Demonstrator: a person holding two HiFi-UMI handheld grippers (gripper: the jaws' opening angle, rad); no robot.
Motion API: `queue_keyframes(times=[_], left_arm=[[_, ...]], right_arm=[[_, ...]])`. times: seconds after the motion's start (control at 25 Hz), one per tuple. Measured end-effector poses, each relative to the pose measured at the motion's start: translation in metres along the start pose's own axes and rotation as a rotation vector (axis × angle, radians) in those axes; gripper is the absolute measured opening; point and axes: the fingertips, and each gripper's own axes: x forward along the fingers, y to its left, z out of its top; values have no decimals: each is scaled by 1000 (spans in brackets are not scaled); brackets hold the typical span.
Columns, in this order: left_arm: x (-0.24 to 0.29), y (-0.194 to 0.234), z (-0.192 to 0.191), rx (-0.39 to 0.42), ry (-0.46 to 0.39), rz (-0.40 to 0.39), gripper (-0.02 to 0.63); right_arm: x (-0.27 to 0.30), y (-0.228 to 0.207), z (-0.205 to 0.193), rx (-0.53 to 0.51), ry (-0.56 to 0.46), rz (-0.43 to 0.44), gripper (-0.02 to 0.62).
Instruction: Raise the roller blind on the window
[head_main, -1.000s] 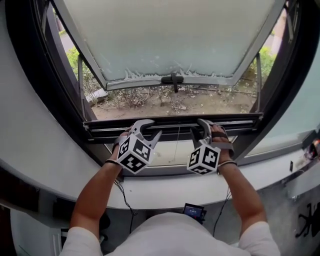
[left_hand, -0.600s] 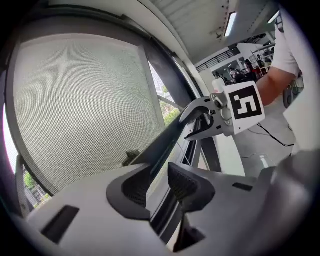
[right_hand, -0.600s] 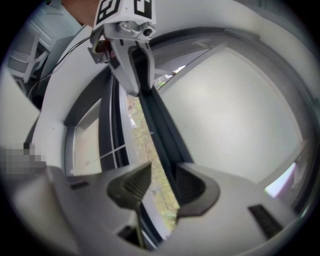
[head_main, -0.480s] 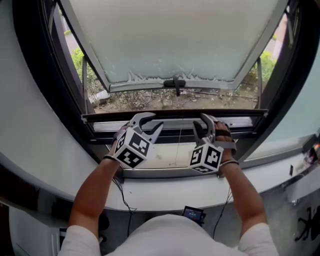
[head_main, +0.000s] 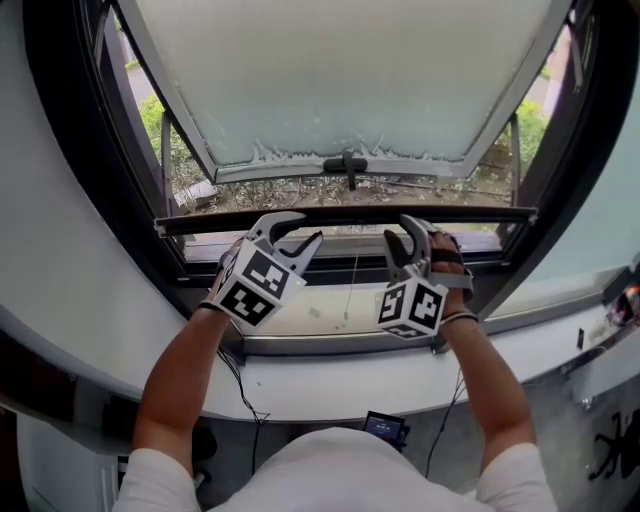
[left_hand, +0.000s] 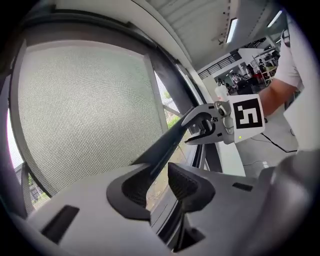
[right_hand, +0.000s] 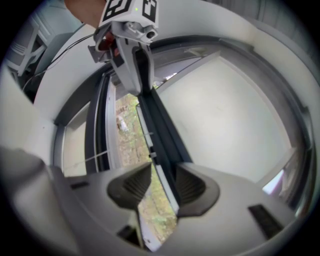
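The blind's dark bottom bar (head_main: 350, 212) runs level across the window, a little above the lower frame (head_main: 330, 262). My left gripper (head_main: 308, 228) holds it left of centre and my right gripper (head_main: 398, 235) right of centre. In the left gripper view the bar (left_hand: 165, 147) passes between my left gripper's (left_hand: 159, 177) pads and lies against the left one, with the mesh fabric (left_hand: 85, 110) above it. In the right gripper view the bar (right_hand: 160, 130) runs between my right gripper's (right_hand: 162, 182) pads. Each gripper shows in the other's view, closed on the bar.
Beyond the blind, a frosted window sash (head_main: 340, 70) is tilted outward, with a black handle (head_main: 345, 162) at its lower edge. A thin cord (head_main: 352, 280) hangs from the bar's middle. The white sill (head_main: 330, 385) curves below my forearms. Bare ground and shrubs lie outside.
The bar has risen from the lower frame, and both grippers have gone up with it. More of the opening shows beneath the bar.
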Motion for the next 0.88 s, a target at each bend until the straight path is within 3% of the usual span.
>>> queue_keyframes(times=[0.4, 0.88], left_arm=[[-8, 14, 19, -45, -49, 5, 117], [-17, 31, 49, -6, -73, 37, 106]], right_arm=[[-2, -20, 10, 19, -34, -40, 146], [-8, -55, 26, 68, -76, -85, 146]])
